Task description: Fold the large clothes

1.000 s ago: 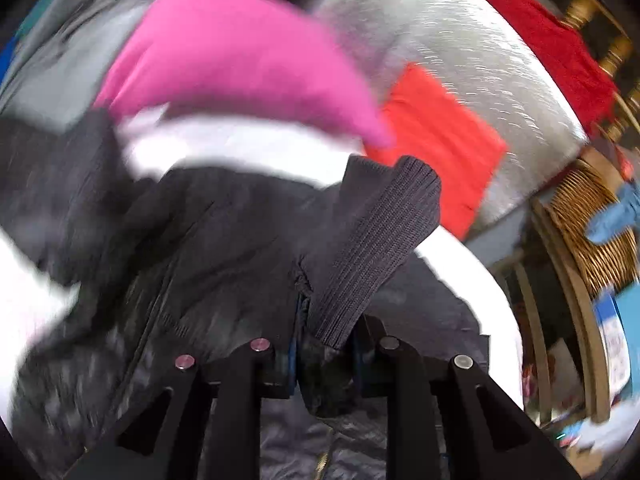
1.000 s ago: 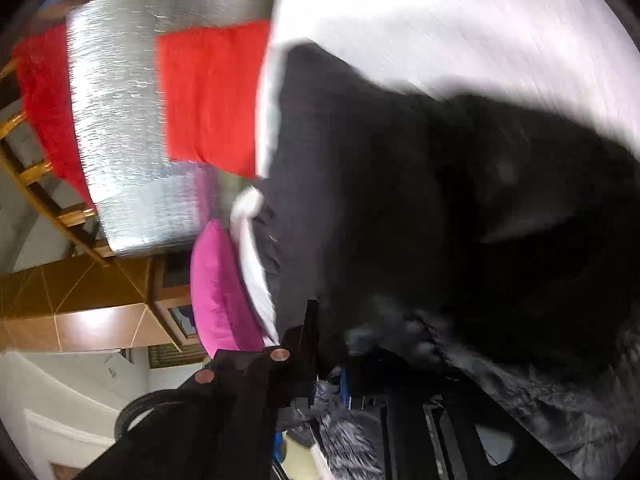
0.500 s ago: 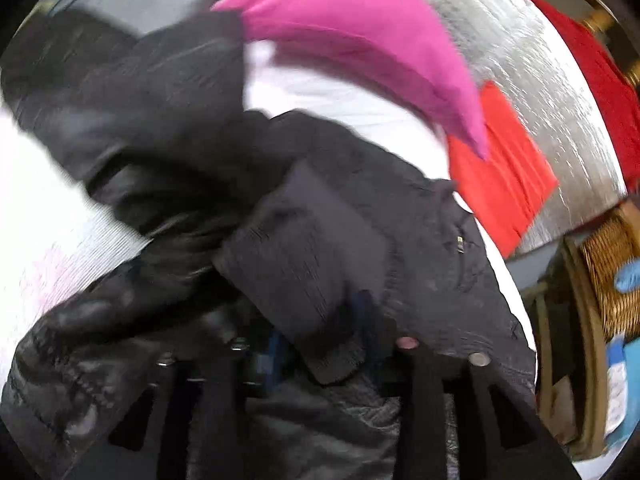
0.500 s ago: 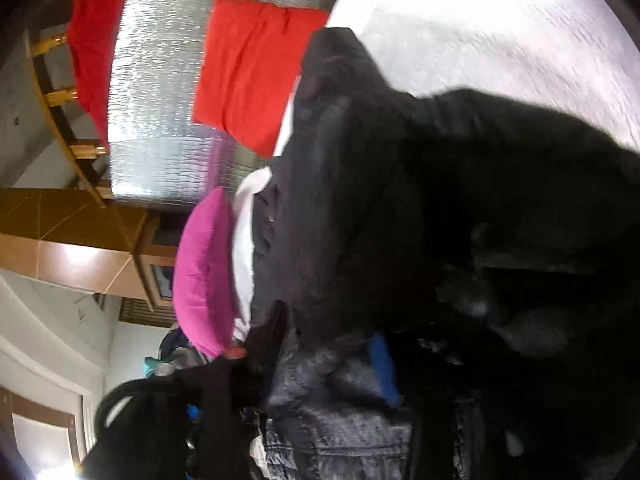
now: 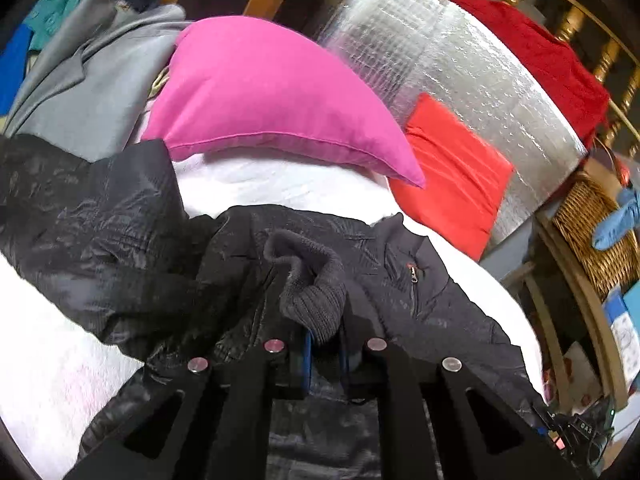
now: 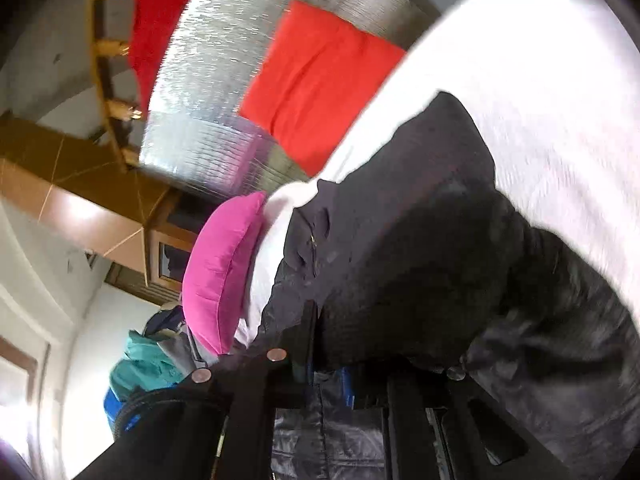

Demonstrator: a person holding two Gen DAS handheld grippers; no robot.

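Left wrist view: the left gripper (image 5: 325, 350) is clenched on the ribbed knit cuff (image 5: 312, 288) of a black jacket (image 5: 120, 240), the cuff bunched up between the blue pads and curling over just ahead of them. The jacket lies spread and rumpled on a white sheet (image 5: 280, 180), reaching from the far left across to the near right, with a zipped pocket (image 5: 414, 276) to the right of the cuff. Beyond it a pink pillow (image 5: 260, 92) rests on the sheet, one corner pointing right toward a red cushion (image 5: 452, 168). The cushion leans on a silver foil panel (image 5: 460, 64), and a darker red cloth (image 5: 540, 52) hangs over a wooden rail (image 5: 576, 24) behind that. Grey fabric (image 5: 88, 88) is piled at the far left, with teal and blue clothes (image 5: 48, 12) past it. At the right edge stands a wicker basket (image 5: 592, 232) with a blue glove (image 5: 620, 220) in front of it.

Right wrist view, rolled on its side: the right gripper (image 6: 326, 368) is pinched shut on a fold of the same jacket (image 6: 420, 248), dark cloth bulging over the fingers and hiding most of the pads. The jacket fills the near right, blurred, over the sheet (image 6: 540, 80). To its left lie the pillow (image 6: 224, 272), the cushion (image 6: 320, 84) and the foil panel (image 6: 224, 80); teal clothes (image 6: 140, 360) sit at the lower left.
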